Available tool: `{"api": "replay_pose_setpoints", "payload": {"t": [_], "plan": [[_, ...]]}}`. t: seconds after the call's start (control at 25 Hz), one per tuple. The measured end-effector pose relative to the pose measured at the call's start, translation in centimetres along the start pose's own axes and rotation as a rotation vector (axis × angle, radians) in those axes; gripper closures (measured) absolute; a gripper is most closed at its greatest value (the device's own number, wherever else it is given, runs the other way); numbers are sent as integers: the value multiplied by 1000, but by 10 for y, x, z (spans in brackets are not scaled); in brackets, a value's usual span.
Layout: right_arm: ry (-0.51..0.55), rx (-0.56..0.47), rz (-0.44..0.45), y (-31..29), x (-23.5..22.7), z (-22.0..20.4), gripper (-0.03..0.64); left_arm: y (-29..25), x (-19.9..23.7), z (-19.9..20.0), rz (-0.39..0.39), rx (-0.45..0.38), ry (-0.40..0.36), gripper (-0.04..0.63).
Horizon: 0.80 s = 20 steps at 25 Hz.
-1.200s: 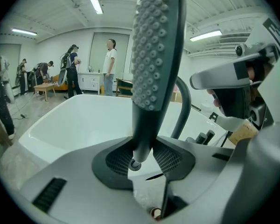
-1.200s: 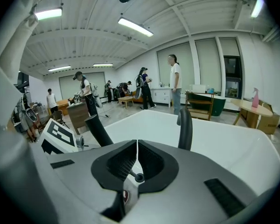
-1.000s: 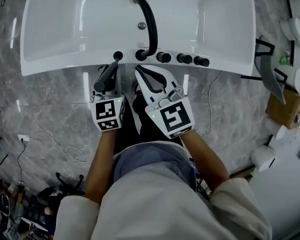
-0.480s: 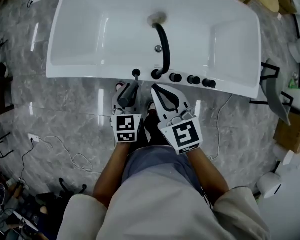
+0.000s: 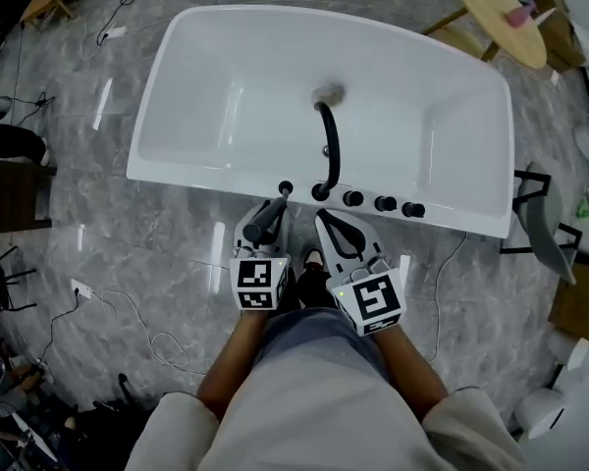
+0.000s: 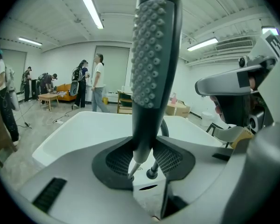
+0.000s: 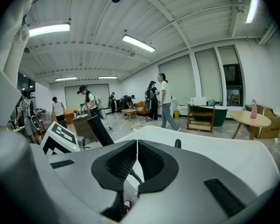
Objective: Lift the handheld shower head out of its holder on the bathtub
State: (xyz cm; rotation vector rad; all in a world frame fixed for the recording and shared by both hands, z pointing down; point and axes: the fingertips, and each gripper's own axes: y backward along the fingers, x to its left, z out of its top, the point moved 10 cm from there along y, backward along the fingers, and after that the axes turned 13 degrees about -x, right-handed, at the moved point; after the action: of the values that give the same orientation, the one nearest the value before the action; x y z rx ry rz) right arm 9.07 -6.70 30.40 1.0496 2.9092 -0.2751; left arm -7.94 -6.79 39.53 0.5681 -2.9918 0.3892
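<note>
The dark handheld shower head [image 5: 271,214] rises tall with its nubbed face [image 6: 154,55] in the left gripper view. My left gripper [image 5: 262,232] is shut on its handle, pads pressing both sides [image 6: 142,158]. A thin silver end runs from the handle down to the black holder [image 5: 286,187] on the white bathtub's near rim [image 5: 177,175]; I cannot tell whether it is free of the holder. My right gripper [image 5: 324,220] is beside it, jaws shut on nothing [image 7: 136,146]. The shower head [image 7: 100,129] shows at its left.
A black arched spout [image 5: 329,145] and three black knobs [image 5: 385,203] stand on the rim right of the holder. A round wooden table [image 5: 499,15] and a chair [image 5: 540,214] are at the right. Cables [image 5: 128,307] lie on the marble floor. People stand far behind.
Both grippers have risen, the left one carrying the shower head upward. The head view has pulled back, so the tub looks smaller and sits lower in the frame.
</note>
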Motion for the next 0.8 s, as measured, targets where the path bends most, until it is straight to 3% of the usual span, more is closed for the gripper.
{"api": "replay_pose_setpoints", "payload": {"t": [0.24,0.8], "plan": [[16,-24,11,9,3,18,597,9,0,31,28,-45,60,457],[31,-57,50,22,26,48,598,45,-12,85,62,-177,75,457]]}}
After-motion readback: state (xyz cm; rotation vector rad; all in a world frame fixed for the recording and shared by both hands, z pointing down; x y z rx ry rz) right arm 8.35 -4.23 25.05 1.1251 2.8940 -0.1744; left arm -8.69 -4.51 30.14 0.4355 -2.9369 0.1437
